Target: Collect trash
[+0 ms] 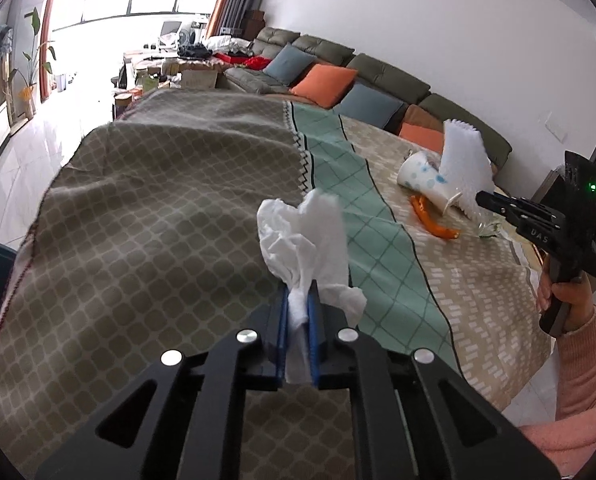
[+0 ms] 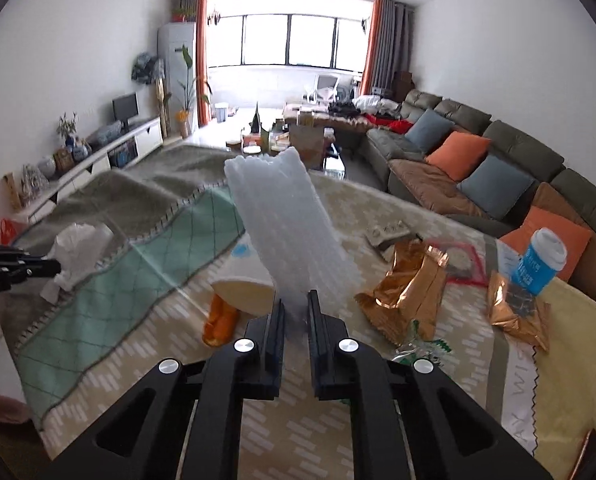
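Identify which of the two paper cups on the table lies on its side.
The white cup with blue dots beside the orange wrapper lies tipped; the blue-labelled cup near the sofa stands upright.

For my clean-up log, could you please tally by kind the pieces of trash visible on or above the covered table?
Crumpled tissue, held in the left gripper: 1
White foam sheet, held in the right gripper: 1
Paper cup, lying on its side: 1
Orange wrapper: 1
Gold foil bags: 2
Blue-labelled cup: 1
Total: 7
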Tool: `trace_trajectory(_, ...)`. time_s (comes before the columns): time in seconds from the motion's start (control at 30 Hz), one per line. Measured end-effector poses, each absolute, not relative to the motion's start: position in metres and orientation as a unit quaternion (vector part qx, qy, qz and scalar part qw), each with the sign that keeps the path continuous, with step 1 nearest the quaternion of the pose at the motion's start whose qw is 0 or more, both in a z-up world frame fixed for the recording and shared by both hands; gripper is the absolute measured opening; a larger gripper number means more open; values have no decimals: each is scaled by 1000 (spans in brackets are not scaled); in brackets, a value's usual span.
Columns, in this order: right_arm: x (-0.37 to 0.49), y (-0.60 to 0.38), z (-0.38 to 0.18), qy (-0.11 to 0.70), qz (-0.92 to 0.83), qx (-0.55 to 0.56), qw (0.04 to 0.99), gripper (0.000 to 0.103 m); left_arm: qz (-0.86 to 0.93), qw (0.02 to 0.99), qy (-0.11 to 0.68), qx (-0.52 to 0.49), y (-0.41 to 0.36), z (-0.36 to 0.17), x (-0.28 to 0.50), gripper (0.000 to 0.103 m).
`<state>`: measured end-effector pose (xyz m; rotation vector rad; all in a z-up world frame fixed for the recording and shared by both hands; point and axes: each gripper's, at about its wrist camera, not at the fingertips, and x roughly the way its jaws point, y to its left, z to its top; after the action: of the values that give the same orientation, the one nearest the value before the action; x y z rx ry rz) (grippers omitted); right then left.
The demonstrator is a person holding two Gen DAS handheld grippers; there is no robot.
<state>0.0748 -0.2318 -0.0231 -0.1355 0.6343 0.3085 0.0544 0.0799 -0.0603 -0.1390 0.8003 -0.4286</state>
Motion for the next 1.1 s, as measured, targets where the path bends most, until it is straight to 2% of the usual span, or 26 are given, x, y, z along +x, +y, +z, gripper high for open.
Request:
trace_trajectory(0.33,46,-197,19,267,249,-42,930,11,-201,914,345,-69,96,-37,32,9)
trace_trajectory(0.67,47,-109,20,270,374,-43,886,11,-144,936,308,-87,142,-19,1,9)
trace_trajectory(1.1,65,3,14,296,488,-44,820,11,-7,949,286,-132,238,-14,-31,9)
